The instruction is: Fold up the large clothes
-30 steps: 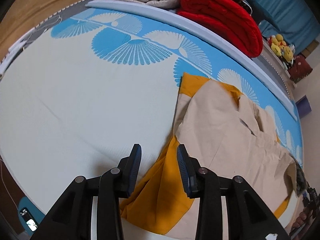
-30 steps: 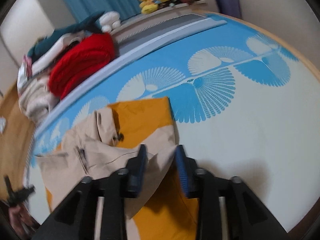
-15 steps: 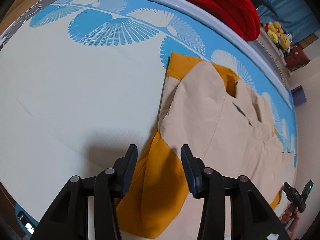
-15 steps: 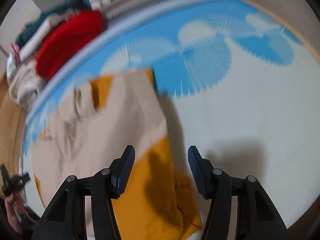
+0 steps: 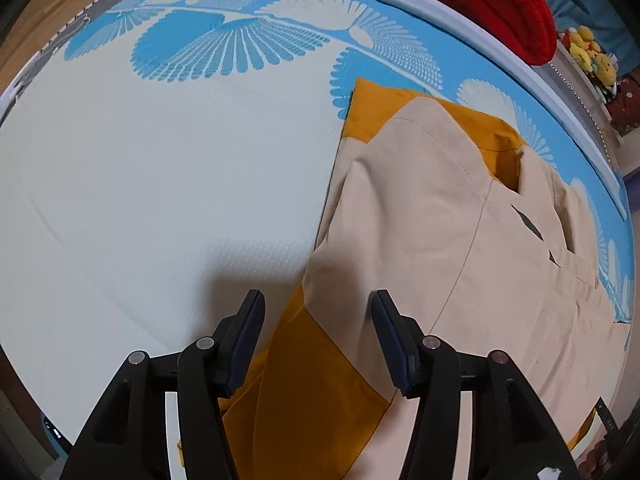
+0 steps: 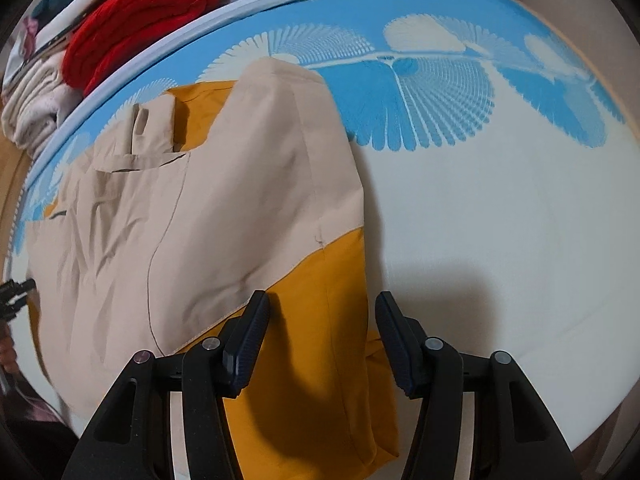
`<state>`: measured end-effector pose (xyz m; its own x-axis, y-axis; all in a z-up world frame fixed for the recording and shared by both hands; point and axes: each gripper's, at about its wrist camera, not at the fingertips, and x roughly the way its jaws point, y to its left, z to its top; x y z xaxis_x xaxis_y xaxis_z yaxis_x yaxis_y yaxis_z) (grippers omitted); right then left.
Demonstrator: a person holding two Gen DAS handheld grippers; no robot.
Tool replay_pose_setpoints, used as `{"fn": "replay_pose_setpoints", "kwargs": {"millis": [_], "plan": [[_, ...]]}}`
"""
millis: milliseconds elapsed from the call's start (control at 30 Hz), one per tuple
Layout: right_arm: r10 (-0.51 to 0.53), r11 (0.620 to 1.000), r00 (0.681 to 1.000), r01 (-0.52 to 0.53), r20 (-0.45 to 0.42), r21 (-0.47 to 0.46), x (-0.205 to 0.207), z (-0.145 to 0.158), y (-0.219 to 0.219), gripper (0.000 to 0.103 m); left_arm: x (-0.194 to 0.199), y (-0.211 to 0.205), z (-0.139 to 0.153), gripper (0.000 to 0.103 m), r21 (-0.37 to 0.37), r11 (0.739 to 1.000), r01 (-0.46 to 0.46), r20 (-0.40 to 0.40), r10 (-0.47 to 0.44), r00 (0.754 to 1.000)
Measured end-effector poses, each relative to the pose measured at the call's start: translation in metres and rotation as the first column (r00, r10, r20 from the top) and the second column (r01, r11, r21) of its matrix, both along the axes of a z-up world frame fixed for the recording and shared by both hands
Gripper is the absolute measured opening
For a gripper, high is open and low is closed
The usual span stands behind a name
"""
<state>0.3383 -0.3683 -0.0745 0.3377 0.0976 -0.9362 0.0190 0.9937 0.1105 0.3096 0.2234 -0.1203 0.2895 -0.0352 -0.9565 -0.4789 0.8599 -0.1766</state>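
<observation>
We look down along both pairs of tongs at a beige and mustard garment (image 5: 432, 240) lying partly folded on a pale mat (image 5: 140, 200) printed with blue fan shapes along its far edge. In the left wrist view the garment fills the right half of the frame, its beige panel on top and a mustard panel running down to the bottom centre. Our left tongs (image 5: 318, 336) have just been opening; their jaws stand spread above the garment's left edge, cloth showing between them but not pinched. In the right wrist view the garment (image 6: 224, 200) fills the left and centre of the frame, a mustard flap hanging toward the bottom. Our right tongs (image 6: 322, 336) have just been closing, yet the jaws are still apart, straddling the mustard flap without pressing on it. A red folded blanket (image 6: 136, 16) and cream towels (image 6: 32, 108) sit past the mat at the upper left of that view.
</observation>
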Motion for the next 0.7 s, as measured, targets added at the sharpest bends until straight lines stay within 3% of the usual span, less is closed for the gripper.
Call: {"fn": "replay_pose_setpoints", "kwargs": {"millis": [33, 67, 133, 300, 433, 500, 700], "plan": [[0.01, 1.0, 1.0, -0.01, 0.013, -0.01, -0.002, 0.002, 0.002, 0.027, 0.001, 0.0, -0.001, 0.042, -0.009, 1.0, 0.008, 0.001, -0.008, 1.0], [0.016, 1.0, 1.0, -0.015, 0.022, -0.012, -0.003, 0.004, 0.003, 0.015, 0.001, -0.001, -0.002, 0.027, -0.02, 1.0, 0.023, 0.003, -0.023, 1.0], [0.032, 0.999, 0.998, -0.03, 0.056, -0.022, -0.005, 0.01, 0.007, 0.009, 0.002, -0.005, 0.001, 0.01, -0.012, 0.999, 0.042, 0.01, -0.042, 0.999], [0.033, 0.999, 0.97, -0.035, 0.24, 0.002, -0.017, 0.053, 0.014, 0.005, -0.002, -0.008, 0.036, 0.003, 0.043, 0.997, 0.067, 0.106, -0.071, 0.992], [-0.037, 0.999, 0.911, 0.019, 0.41, 0.049, -0.024, 0.088, 0.009, 0.005, -0.011, -0.003, 0.079, 0.003, 0.09, 0.995, 0.048, 0.266, -0.07, 0.961], [-0.05, 0.998, 0.89, 0.031, 0.453, 0.049, -0.023, 0.095, 0.012, 0.004, -0.012, 0.001, 0.089, 0.003, 0.108, 0.994, 0.031, 0.32, -0.064, 0.945], [-0.076, 0.997, 0.911, 0.072, 0.405, 0.025, -0.005, 0.082, 0.02, 0.004, -0.002, 0.007, 0.082, 0.003, 0.109, 0.994, 0.016, 0.313, -0.05, 0.949]]}}
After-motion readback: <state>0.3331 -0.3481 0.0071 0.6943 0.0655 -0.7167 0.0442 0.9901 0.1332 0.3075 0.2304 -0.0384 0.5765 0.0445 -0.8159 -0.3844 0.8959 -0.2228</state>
